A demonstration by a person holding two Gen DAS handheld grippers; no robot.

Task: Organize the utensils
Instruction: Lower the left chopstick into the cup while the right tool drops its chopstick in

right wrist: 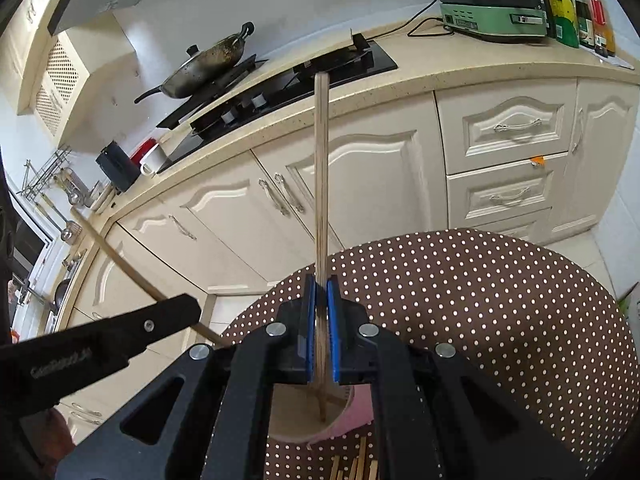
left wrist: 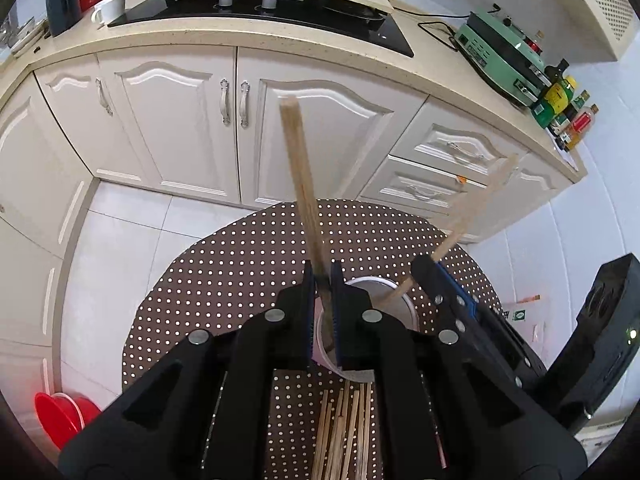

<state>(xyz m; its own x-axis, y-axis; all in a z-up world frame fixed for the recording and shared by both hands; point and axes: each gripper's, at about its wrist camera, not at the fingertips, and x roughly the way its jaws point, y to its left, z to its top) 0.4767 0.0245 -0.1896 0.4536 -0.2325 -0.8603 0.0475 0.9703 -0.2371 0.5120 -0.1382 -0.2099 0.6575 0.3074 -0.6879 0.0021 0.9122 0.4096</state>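
My left gripper [left wrist: 322, 280] is shut on a wooden chopstick [left wrist: 300, 184] that stands upright with its lower end in the pink cup [left wrist: 404, 308]. My right gripper [right wrist: 321, 292] is shut on another wooden chopstick [right wrist: 321, 184], whose tip rests inside the same cup [right wrist: 360, 408]. In the left wrist view the right gripper [left wrist: 436, 276] and its chopstick [left wrist: 476, 208] show over the cup's right side. In the right wrist view the left gripper [right wrist: 176, 312] and its chopstick [right wrist: 116, 260] show at the left. Several loose chopsticks [left wrist: 344, 432] lie on the dotted tablecloth [left wrist: 240, 264] in front of the cup.
The round table with the brown dotted cloth [right wrist: 480, 300] stands before white kitchen cabinets [left wrist: 180, 128]. On the counter are a stove [left wrist: 256, 12], a wok [right wrist: 208, 64], a green appliance [right wrist: 492, 12], bottles [right wrist: 576, 12] and a white mug [left wrist: 110, 8]. A red basin [left wrist: 64, 416] sits on the floor.
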